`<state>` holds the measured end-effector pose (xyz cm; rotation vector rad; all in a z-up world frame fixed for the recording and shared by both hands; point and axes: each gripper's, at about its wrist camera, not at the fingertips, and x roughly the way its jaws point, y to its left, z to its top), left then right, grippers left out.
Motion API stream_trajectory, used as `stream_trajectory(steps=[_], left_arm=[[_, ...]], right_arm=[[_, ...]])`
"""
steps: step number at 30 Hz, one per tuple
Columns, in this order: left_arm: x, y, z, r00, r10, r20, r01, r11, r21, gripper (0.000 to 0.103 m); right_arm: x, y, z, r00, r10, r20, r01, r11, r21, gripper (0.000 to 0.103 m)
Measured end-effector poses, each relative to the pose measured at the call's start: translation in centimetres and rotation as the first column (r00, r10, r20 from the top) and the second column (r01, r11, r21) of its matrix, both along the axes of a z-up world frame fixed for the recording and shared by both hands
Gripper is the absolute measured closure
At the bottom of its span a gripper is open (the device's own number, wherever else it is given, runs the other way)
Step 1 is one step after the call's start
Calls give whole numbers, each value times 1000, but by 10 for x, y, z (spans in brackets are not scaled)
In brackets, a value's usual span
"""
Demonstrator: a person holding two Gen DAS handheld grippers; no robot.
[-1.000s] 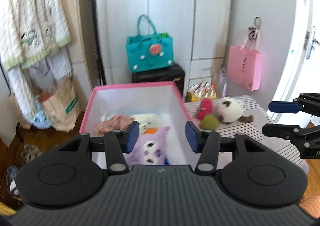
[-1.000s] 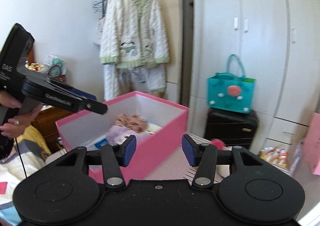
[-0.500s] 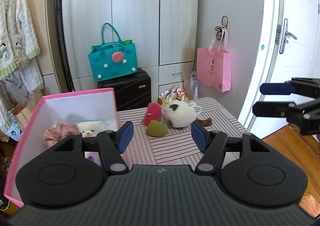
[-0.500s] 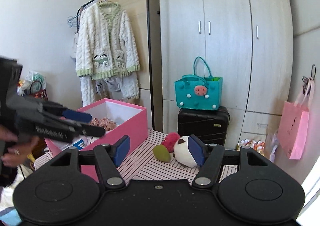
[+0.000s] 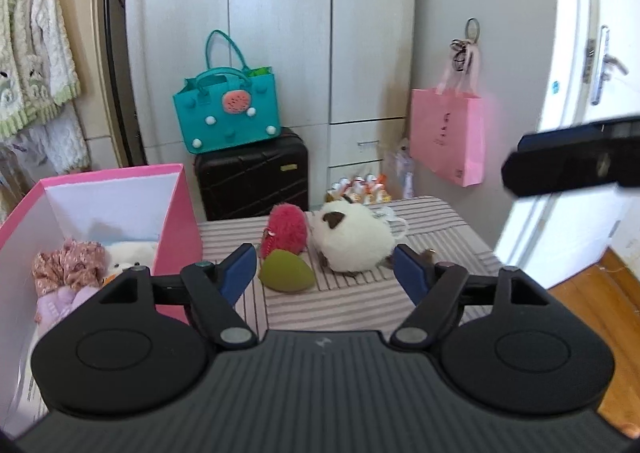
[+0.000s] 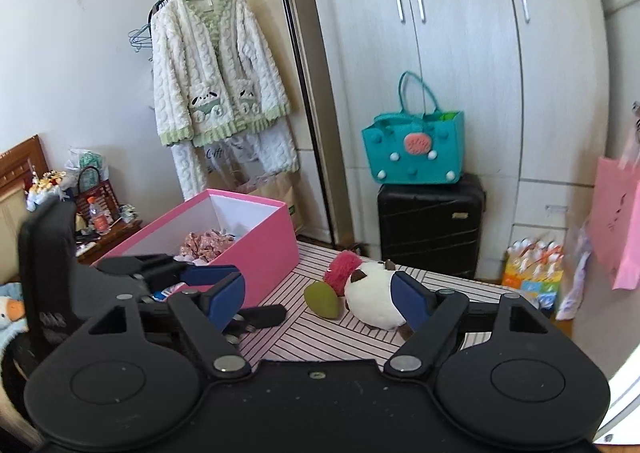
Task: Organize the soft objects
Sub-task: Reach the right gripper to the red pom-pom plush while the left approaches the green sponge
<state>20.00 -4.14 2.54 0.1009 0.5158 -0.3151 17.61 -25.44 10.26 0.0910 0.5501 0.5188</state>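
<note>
- The left hand-held gripper [image 5: 325,273] hangs above the near part of the striped table [image 5: 360,305]; its blue pads are spread and widening, with nothing pinched between them.
- Seen along its fingers, three soft toys lie together on the table: a white plush with a brown patch [image 5: 354,239], a fuzzy red plush [image 5: 285,228] touching its left side, and an olive-green piece [image 5: 285,273] in front of the red one.
- The right hand-held gripper [image 6: 320,295] is likewise spread and opening – its pads frame the same toys from farther back, gripping nothing.
- In the right wrist view the white plush [image 6: 374,299] sits just behind the right-side pad, the red plush [image 6: 340,267] behind it, the green piece [image 6: 322,299] to its left.
- The pink box [image 5: 172,213] stands open on the left end of the table, white inside. It holds a pinkish floral fabric bundle [image 5: 68,267], a white plush toy [image 5: 128,255] and something lilac at the near edge.
- From the right wrist view the left hand-held gripper reaches in from the left, low, just beside the box's near wall.
- Behind the table – a teal tote bag [image 5: 226,115] sits on a black suitcase [image 5: 252,175] against a pale wardrobe [image 5: 280,33].
- A pink paper bag [image 5: 448,141] hangs on the wall to the right; a cream and green fleece jacket [image 6: 212,77] hangs on a rail to the left.
</note>
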Motion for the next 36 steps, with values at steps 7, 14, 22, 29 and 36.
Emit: stream_trajectory(steps=[7, 14, 22, 29, 36], left_arm=[[28, -18, -29, 997, 74, -4, -73, 988, 133, 27], [51, -23, -50, 993, 113, -32, -106, 979, 172, 27], [68, -21, -58, 987, 151, -45, -143, 977, 157, 27], [79, -18, -64, 984, 166, -65, -155, 977, 147, 27], [88, -13, -72, 979, 182, -90, -166, 973, 160, 27]], right_arm=[[60, 0, -5, 993, 69, -94, -65, 997, 41, 14], [127, 25, -26, 968, 126, -217, -123, 992, 30, 14], [183, 43, -60, 934, 154, -322, -150, 988, 37, 15], [220, 56, -80, 901, 170, -399, -163, 985, 50, 16], [244, 66, -103, 874, 156, -460, -163, 986, 24, 20]])
